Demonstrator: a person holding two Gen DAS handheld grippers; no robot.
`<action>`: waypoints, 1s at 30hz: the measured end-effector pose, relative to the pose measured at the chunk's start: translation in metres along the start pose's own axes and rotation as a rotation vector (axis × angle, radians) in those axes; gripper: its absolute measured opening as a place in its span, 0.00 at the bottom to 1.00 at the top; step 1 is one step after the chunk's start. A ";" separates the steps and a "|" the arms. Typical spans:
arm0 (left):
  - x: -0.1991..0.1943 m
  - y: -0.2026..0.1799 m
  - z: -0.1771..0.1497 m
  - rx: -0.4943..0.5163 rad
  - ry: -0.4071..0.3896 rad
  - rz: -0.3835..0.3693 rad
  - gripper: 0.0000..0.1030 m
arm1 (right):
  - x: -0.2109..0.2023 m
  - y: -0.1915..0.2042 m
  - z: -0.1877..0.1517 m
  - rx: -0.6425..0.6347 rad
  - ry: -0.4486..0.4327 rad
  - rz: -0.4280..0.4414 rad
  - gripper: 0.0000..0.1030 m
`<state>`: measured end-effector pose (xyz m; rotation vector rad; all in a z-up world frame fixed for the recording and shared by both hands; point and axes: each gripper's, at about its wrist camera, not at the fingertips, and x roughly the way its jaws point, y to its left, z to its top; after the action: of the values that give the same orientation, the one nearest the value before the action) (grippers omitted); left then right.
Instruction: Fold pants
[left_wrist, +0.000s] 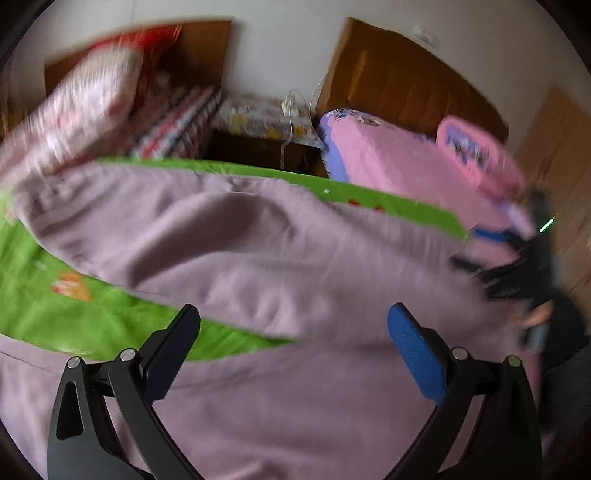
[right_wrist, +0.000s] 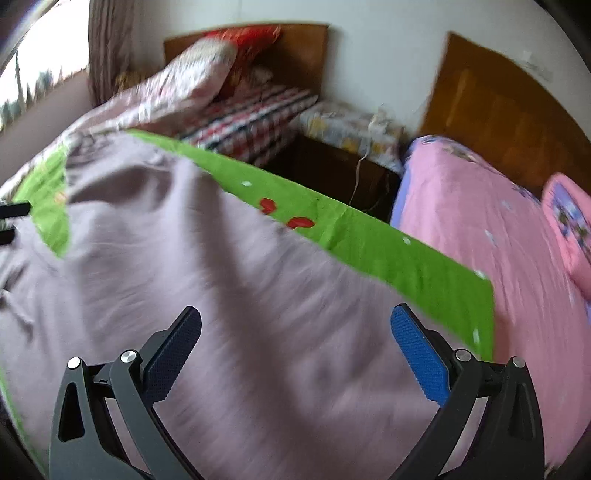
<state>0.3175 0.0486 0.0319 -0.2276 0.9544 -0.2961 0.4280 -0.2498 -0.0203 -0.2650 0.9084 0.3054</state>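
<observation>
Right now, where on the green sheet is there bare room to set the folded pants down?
The green sheet shows bare along its far edge, between the pants and the dark gap beside the pink bed, and in a patch between the pant legs. The middle is covered by fabric.

Left gripper spread wide, nothing between fingers. Lilac pants beneath and ahead, over green sheet. Right gripper far right, blurred.

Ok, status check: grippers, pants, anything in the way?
Left gripper open, right gripper open, both empty. Lilac pants spread on green sheet, not gripped. Nothing blocking; frames blurred.
</observation>
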 end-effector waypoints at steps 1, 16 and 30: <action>0.007 0.003 0.007 -0.041 0.022 -0.019 0.98 | 0.018 -0.008 0.010 0.001 0.038 0.032 0.96; 0.122 0.007 0.101 -0.302 0.247 -0.287 0.86 | 0.074 -0.026 0.038 -0.103 0.132 0.301 0.25; 0.130 -0.023 0.084 -0.274 0.327 -0.215 0.24 | -0.050 0.112 -0.058 -0.397 -0.260 -0.317 0.15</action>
<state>0.4539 -0.0128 -0.0129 -0.5476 1.2976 -0.4078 0.3162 -0.1738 -0.0250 -0.7117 0.5320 0.2170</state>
